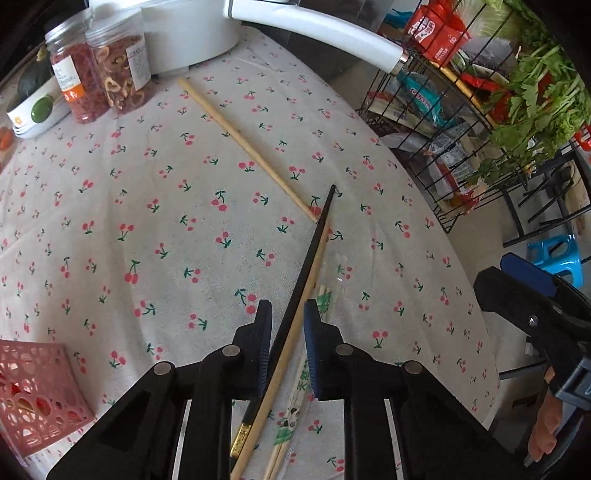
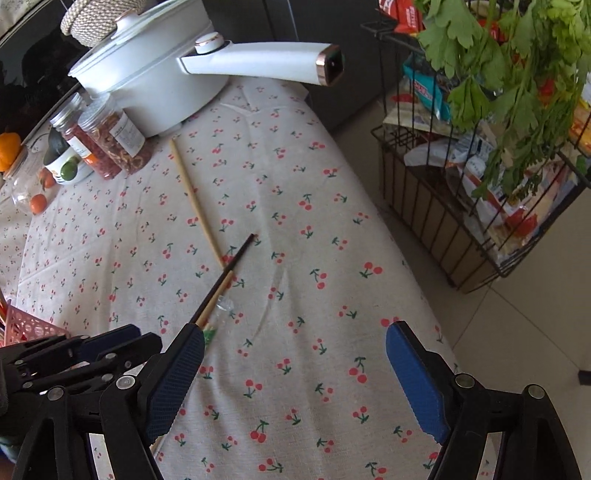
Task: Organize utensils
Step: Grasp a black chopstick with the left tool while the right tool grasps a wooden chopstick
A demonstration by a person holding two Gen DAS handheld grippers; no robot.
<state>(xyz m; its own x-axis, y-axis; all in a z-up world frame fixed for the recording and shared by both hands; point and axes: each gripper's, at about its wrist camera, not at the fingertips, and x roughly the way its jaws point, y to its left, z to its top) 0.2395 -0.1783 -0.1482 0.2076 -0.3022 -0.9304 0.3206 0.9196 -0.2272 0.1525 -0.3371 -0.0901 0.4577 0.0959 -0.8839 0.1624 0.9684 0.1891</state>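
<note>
On a table under a cherry-print cloth [image 1: 147,229], the left gripper [image 1: 287,343] stands with its jaws drawn in around a black chopstick [image 1: 310,258] and a pale wooden one [image 1: 295,332] lying alongside it; both sticks pass between the blue pads, though whether the pads actually press on them cannot be told from the narrow gaps that show on either side. A wrapped disposable pair [image 1: 295,398] lies on the cloth just beside and partly beneath the right pad. A second wooden chopstick [image 1: 243,144] lies apart, angled toward the white pot [image 1: 192,33], its near tip close to the black stick's tip. The right gripper [image 2: 295,369] hovers over bare cloth with its jaws spread wide, holding nothing, next to the left tool. A pink basket [image 1: 33,391], the likely destination, sits at the near left edge. The risks from here look plain: the two sticks are crossed at a shallow angle, so a lift could pinch only one and let the other slide out or pivot; the wrapper could catch on the pad and be dragged along; and long sticks held near one end may swing and knock the lone chopstick or the jars [image 1: 99,74].
</note>
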